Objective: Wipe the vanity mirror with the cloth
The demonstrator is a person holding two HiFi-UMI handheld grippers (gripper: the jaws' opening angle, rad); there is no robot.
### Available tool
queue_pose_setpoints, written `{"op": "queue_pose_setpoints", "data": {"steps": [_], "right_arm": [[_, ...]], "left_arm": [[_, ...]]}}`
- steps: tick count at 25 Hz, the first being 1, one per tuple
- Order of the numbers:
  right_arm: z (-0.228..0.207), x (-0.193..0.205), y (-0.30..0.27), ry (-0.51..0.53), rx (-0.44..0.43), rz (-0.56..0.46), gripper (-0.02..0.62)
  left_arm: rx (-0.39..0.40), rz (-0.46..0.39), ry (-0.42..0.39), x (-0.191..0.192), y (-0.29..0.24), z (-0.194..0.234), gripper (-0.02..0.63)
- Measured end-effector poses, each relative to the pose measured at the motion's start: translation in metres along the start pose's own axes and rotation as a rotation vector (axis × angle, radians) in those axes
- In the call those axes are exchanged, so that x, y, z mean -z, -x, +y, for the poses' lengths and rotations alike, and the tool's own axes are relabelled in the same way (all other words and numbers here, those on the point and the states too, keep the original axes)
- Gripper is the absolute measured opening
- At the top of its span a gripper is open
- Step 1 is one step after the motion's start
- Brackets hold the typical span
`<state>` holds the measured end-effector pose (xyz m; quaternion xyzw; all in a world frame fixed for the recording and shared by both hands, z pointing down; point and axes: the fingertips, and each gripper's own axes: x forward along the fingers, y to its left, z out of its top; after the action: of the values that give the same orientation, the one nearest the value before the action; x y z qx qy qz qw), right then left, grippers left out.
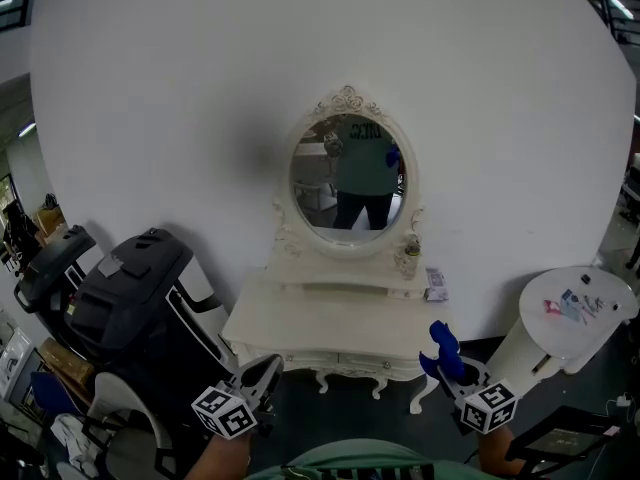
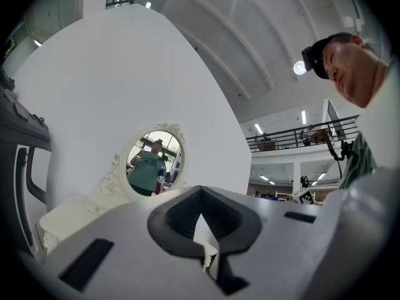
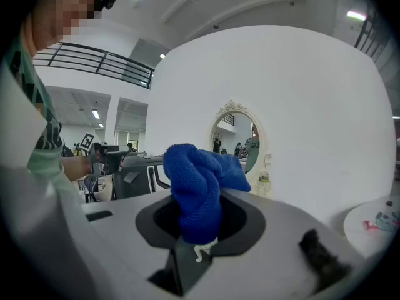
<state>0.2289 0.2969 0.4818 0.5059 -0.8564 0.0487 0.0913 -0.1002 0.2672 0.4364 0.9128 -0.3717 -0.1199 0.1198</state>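
An oval vanity mirror (image 1: 349, 173) in an ornate white frame stands on a white dressing table (image 1: 330, 323) against a white wall; it also shows in the left gripper view as the mirror (image 2: 152, 163) and in the right gripper view as the mirror (image 3: 237, 140). My right gripper (image 1: 447, 365) is held low in front of the table's right end, shut on a bunched blue cloth (image 3: 197, 183), the same cloth (image 1: 443, 348) seen from above. My left gripper (image 1: 262, 376) hangs before the table's left corner, shut and empty, well short of the mirror.
A black wheeled machine (image 1: 125, 303) stands left of the table. A white round pedestal (image 1: 570, 313) with small items on top is at the right. A small jar (image 1: 408, 258) and a card (image 1: 435, 283) sit on the table's right side.
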Motion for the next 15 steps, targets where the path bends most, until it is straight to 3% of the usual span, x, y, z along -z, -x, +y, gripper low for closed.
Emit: {"op": "queue_pose_setpoints", "data": {"steps": [15], "right_arm": [[-0.06, 0.03, 0.024, -0.018, -0.083, 0.039, 0.091]], "left_arm": [[-0.031, 0.044, 0.037, 0.051, -0.051, -0.056, 0.006]]}}
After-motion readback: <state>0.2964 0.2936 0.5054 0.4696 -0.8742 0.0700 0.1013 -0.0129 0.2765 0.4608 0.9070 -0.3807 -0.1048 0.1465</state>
